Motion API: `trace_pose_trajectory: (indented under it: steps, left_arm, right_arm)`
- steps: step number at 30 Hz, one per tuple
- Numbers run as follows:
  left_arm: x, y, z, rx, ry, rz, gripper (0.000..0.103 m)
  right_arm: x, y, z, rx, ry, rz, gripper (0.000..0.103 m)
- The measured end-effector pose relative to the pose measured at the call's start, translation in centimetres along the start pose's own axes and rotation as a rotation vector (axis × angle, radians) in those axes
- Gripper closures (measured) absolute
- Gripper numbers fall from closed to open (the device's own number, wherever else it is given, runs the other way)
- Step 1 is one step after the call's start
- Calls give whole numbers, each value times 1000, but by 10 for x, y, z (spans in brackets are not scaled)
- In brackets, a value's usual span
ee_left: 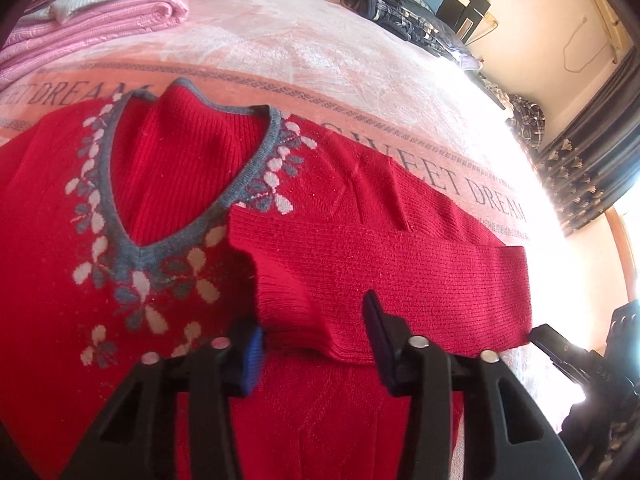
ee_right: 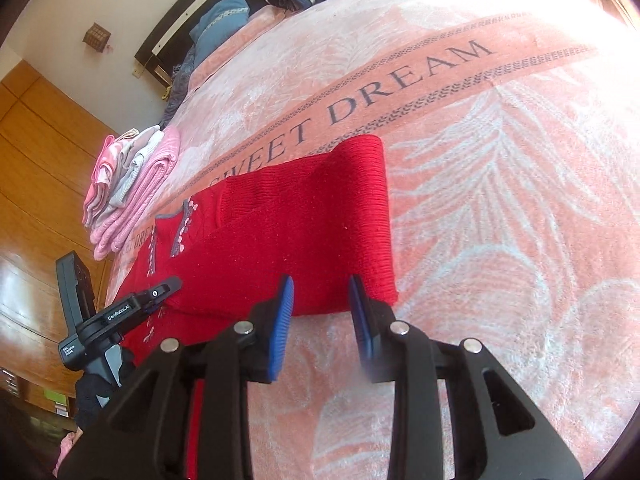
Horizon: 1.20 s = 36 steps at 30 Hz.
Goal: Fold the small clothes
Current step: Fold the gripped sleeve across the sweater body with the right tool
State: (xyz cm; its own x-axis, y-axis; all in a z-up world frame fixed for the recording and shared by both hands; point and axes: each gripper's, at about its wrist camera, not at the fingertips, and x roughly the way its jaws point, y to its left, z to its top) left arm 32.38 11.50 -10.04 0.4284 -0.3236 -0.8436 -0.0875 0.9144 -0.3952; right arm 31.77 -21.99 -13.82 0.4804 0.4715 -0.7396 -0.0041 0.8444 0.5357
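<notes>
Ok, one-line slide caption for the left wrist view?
Open left hand-held gripper at the folded sleeve of a red sweater on the bed.

One red sweater (ee_left: 168,208), two hand-held grippers, one pile of folded clothes (ee_right: 132,184)

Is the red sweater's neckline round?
No, the red sweater has a grey-trimmed V-neck that comes to a point, with flower patterns beside it.
</notes>
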Motion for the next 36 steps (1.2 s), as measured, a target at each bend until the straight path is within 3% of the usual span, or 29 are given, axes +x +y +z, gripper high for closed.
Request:
trace_pose_trajectory:
  steps: [3, 11, 18, 25, 29, 36]
  left_arm:
    - [-3, 7, 0, -22, -42, -3, 91]
    - [-58, 13, 13, -30, -230, 17, 95]
    - [-116, 76, 31, -72, -340, 104, 95]
    - [-113, 147, 28, -160, -289, 171, 95]
    - [-103, 177, 23, -207, -259, 186, 95]
    - [-117, 195, 25, -215, -303, 223, 95]
  right_arm:
    - [-5, -6, -1, -4, -7, -19, 67]
    - [-9, -1, 0, 1, -14, 5, 66]
    - [3, 45, 8, -44, -6, 57, 66]
    - [46, 95, 9, -74, 61, 112, 66]
    - [74, 103, 3, -49, 92, 69, 66]
    - [74, 113, 4, -63, 77, 109, 64]
